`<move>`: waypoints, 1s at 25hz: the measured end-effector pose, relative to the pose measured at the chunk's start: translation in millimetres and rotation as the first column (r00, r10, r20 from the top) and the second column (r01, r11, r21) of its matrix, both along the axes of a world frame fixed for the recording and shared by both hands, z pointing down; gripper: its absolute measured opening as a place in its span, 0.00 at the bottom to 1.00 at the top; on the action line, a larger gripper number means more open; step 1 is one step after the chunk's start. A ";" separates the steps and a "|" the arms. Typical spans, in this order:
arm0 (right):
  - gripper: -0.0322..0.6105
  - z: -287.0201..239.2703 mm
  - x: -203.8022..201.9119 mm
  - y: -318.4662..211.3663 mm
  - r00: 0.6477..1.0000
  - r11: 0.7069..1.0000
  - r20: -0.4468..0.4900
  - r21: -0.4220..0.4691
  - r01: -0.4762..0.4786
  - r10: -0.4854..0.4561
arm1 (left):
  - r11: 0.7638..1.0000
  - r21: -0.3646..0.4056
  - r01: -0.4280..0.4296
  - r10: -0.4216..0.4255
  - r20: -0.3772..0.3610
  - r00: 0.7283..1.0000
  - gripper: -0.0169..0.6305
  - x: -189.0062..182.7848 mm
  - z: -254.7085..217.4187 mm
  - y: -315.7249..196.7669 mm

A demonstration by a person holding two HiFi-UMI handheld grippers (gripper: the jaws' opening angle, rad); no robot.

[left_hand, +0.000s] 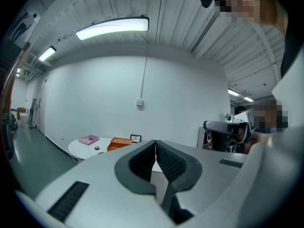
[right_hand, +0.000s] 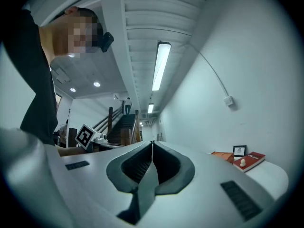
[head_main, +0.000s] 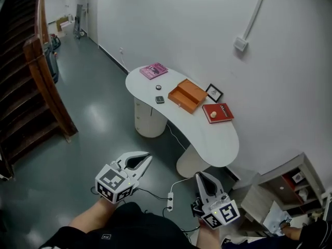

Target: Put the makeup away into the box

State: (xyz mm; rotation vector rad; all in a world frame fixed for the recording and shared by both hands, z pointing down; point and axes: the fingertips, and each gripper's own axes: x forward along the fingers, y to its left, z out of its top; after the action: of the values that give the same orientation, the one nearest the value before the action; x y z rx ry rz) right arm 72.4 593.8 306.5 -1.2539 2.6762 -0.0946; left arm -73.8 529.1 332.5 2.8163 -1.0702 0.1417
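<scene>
Far ahead on a white curved table (head_main: pixel 218 144) lie two small dark makeup pieces, a round one (head_main: pixel 158 87) and a square compact (head_main: pixel 160 99). Just right of them stands the open orange box (head_main: pixel 188 95). A small white item (head_main: pixel 212 114) rests on a red book (head_main: pixel 218 112). Both grippers hang low over the floor, well short of the table. My left gripper (head_main: pixel 149 157) is shut and empty, its tips (left_hand: pixel 155 142) touching. My right gripper (head_main: pixel 199 175) is also shut with nothing in it, pads (right_hand: pixel 152 144) pressed together. The box (left_hand: pixel 119 143) (right_hand: pixel 222 155) shows small in both gripper views.
A pink book (head_main: pixel 153 70) lies at the table's far left end and a small picture frame (head_main: pixel 213 92) leans on the wall. A wooden staircase (head_main: pixel 31 87) rises at the left. A power strip with cable (head_main: pixel 169 200) lies on the floor. A low shelf (head_main: pixel 290 185) stands at the lower right.
</scene>
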 end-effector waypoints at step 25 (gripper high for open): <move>0.11 32.9 -8.6 -182.6 0.996 0.989 0.085 -0.147 -0.021 0.034 | 0.997 -0.063 -0.049 0.049 -0.013 0.999 0.05 -16.4 30.7 -177.0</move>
State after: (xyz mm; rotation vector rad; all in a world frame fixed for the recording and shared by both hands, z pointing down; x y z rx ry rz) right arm 63.9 411.2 339.4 -1.2950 2.6170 -0.3393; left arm -90.2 352.1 363.2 2.7847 -0.9770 0.1607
